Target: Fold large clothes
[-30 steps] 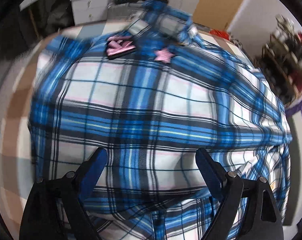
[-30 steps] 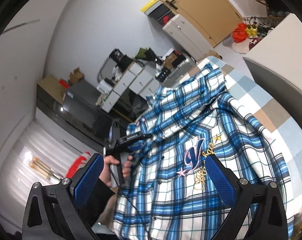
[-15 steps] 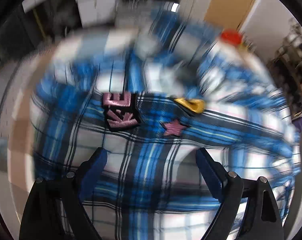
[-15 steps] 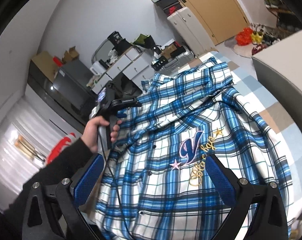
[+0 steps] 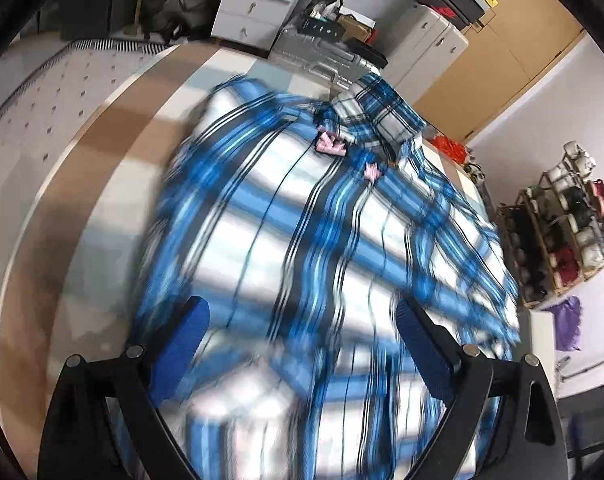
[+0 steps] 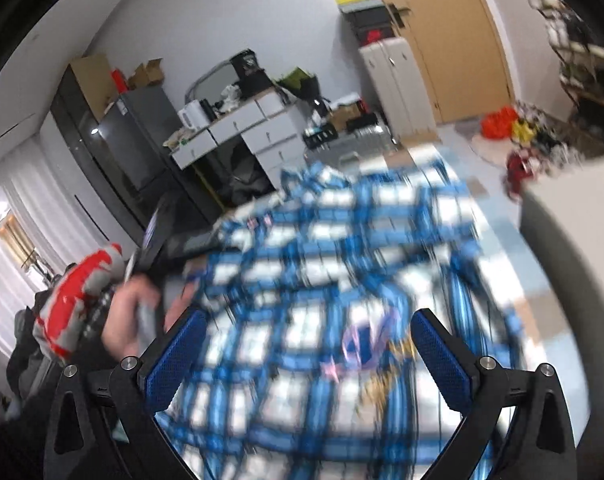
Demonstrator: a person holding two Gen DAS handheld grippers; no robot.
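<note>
A large blue-and-white plaid shirt (image 5: 302, 232) lies spread on the checked table (image 5: 114, 152), blurred by motion. Its collar (image 5: 382, 108) points away, with a pink patch (image 5: 330, 145) just below it. My left gripper (image 5: 300, 312) hovers open over the shirt's near part, with nothing between its fingers. In the right wrist view the same shirt (image 6: 342, 264) fills the middle, and its embroidered emblem (image 6: 366, 340) sits between the open fingers of my right gripper (image 6: 308, 320). A hand (image 6: 126, 312) holds the left gripper's black body (image 6: 174, 242) at the shirt's left edge.
White drawers (image 5: 258, 4) and a silver case (image 5: 322, 52) stand behind the table. A shoe rack (image 5: 570, 232) is at the right. A white counter (image 6: 574, 240) borders the table on the right; a dark fridge (image 6: 118, 140) and a wooden door (image 6: 454, 40) stand beyond.
The left view has swung up and back, so the collar and patches now lie far ahead. The right gripper has dropped closer to the shirt. Both stay open; the shirt blurs with motion.
</note>
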